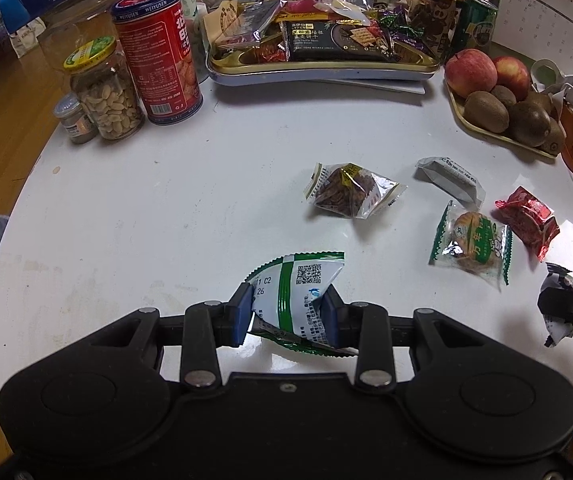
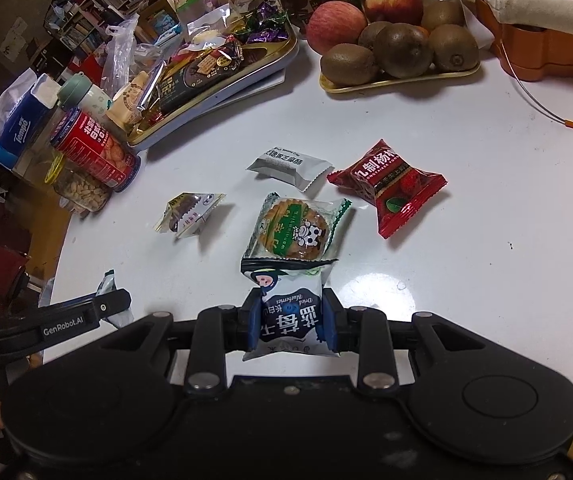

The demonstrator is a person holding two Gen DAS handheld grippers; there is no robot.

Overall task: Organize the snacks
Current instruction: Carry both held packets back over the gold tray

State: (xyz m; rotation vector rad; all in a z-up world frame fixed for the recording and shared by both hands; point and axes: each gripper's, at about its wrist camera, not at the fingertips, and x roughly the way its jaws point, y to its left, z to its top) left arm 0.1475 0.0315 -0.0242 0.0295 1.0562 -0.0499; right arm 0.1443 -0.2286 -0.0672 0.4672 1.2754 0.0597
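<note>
White round table [image 1: 166, 200], pretty cluttered along the far edge. Left gripper [image 1: 288, 312] has its pads pinched on a green-and-white packet [image 1: 302, 284], lifted just over the near edge. Right gripper [image 2: 291, 320] is clamped on a blue-and-white dried blueberry packet [image 2: 286, 300]. Loose on the table past them: a cookie packet [image 2: 298, 228], a red packet [image 2: 390, 188], a white packet [image 2: 286, 166] and a clear one [image 2: 190, 212]. The snack tray [image 1: 326, 68] sits at the far side, fruit plate [image 1: 498, 132] to its right.
</note>
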